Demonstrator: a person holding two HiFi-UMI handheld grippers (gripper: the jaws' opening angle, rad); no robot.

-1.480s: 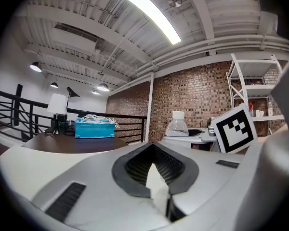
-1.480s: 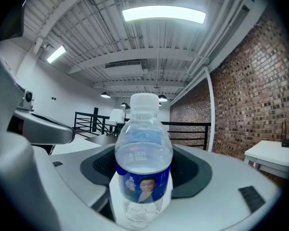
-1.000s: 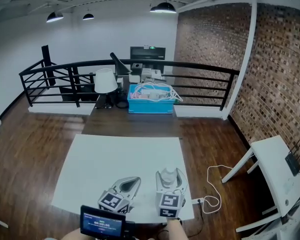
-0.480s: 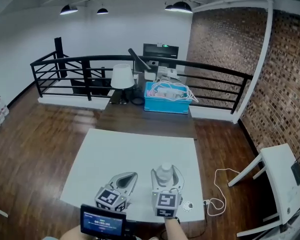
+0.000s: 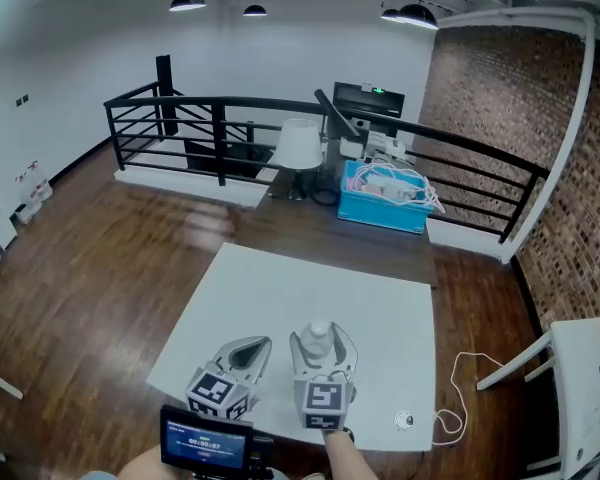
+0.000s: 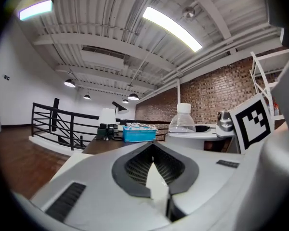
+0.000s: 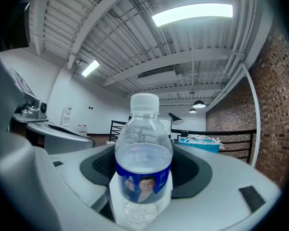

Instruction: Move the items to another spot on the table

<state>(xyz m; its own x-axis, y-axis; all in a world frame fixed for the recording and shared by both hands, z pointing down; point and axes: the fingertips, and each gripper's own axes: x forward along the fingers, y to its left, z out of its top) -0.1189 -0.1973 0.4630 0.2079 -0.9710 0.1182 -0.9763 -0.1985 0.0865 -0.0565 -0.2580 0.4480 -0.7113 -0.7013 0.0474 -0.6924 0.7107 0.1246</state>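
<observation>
The right gripper (image 5: 321, 332) grips an upright water bottle (image 7: 143, 161) between its fingers, while the left gripper (image 5: 263, 345) just beside it is clenched, fingertips together on nothing.

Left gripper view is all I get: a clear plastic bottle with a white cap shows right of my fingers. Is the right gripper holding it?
Observer: Yes. The right gripper has its fingers closed on the clear plastic bottle with the white cap, upright between them.
Operator: Labelled?
Observer: A blue label wraps its middle.
Operator: Anything else on the table?
Observer: One small round object lies near the near right corner of the white table, apart from the bottle.
</observation>
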